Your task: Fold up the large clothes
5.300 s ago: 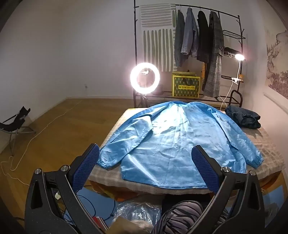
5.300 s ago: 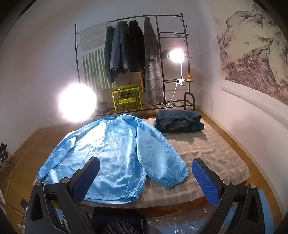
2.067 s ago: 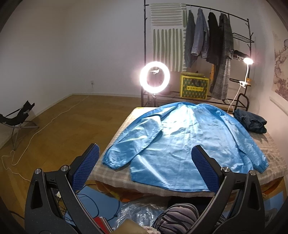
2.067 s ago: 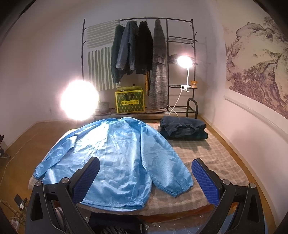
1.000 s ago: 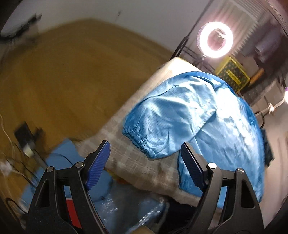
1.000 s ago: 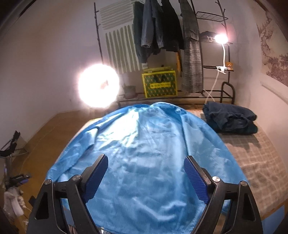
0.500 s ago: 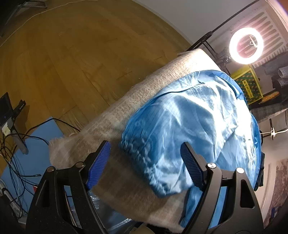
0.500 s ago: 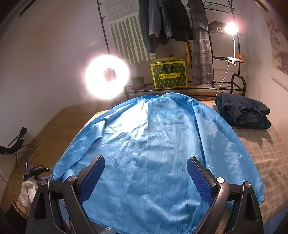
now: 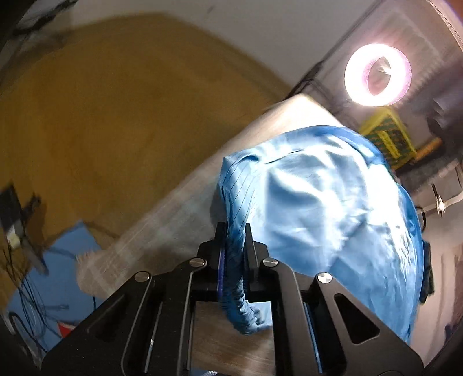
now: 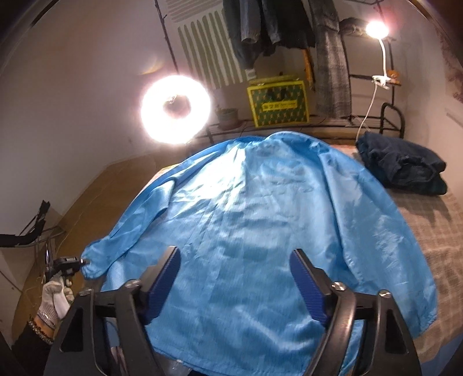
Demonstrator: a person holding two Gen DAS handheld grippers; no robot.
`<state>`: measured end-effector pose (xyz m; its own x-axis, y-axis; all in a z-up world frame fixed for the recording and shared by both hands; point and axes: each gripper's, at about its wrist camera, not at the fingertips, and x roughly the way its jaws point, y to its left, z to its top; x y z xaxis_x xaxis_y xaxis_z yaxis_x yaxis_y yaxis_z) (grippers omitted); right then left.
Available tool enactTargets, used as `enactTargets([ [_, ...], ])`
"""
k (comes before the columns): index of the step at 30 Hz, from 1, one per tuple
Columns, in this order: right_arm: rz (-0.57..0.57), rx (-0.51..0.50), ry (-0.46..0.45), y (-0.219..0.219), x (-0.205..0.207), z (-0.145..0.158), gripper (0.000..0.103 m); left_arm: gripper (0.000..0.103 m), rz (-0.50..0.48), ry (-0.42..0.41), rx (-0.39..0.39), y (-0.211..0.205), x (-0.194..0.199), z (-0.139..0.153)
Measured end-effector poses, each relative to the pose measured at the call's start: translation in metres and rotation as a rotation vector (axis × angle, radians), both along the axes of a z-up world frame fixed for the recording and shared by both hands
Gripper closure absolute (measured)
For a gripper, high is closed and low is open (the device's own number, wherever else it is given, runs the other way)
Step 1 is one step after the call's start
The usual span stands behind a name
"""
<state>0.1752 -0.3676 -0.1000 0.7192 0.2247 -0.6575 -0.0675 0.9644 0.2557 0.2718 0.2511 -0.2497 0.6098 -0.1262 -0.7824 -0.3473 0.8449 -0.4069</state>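
Observation:
A large light-blue jacket (image 10: 260, 219) lies spread flat on a checked bed cover (image 10: 439, 228), collar toward the far end. Its left sleeve cuff (image 9: 240, 300) is pinched between the jaws of my left gripper (image 9: 233, 231), which are closing to shut on it. In the right wrist view that left gripper (image 10: 82, 261) shows small at the cuff, held by a gloved hand (image 10: 55, 292). My right gripper (image 10: 234, 260) hovers over the jacket's lower middle, its jaws wide but closing, with only flat fabric below and nothing pressed between the pads.
A folded dark-blue garment (image 10: 402, 166) sits at the bed's far right. Behind the bed stand a ring light (image 10: 175, 108), a yellow-green box (image 10: 277, 102), a clothes rack (image 10: 289, 23) and a clip lamp (image 10: 376, 29). Wooden floor (image 9: 101, 115) with cables (image 9: 26, 289) lies left of the bed.
My left gripper has swung down to the left sleeve cuff and closed on it. The right gripper has come lower and nearer over the jacket's body, its jaws narrowing a little.

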Motion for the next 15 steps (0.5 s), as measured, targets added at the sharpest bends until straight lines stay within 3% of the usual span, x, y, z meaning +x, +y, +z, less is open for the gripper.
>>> enactTargets([
  [5,0.060,0.038,0.026,0.013,0.013,-0.010,0.048,0.096,-0.181,-0.169,0.171,-0.067,-0.010,0.069],
  [9,0.110,0.085,0.049,0.025,0.029,-0.020,0.062,0.096,-0.349,-0.273,0.253,-0.121,-0.030,0.103],
  [12,0.137,0.115,0.063,0.033,0.043,-0.026,0.066,0.096,-0.521,-0.301,0.319,-0.168,-0.050,0.107],
  [15,0.164,0.156,0.087,0.040,0.059,-0.035,0.066,0.096,-0.681,-0.277,0.376,-0.208,-0.069,0.095],
])
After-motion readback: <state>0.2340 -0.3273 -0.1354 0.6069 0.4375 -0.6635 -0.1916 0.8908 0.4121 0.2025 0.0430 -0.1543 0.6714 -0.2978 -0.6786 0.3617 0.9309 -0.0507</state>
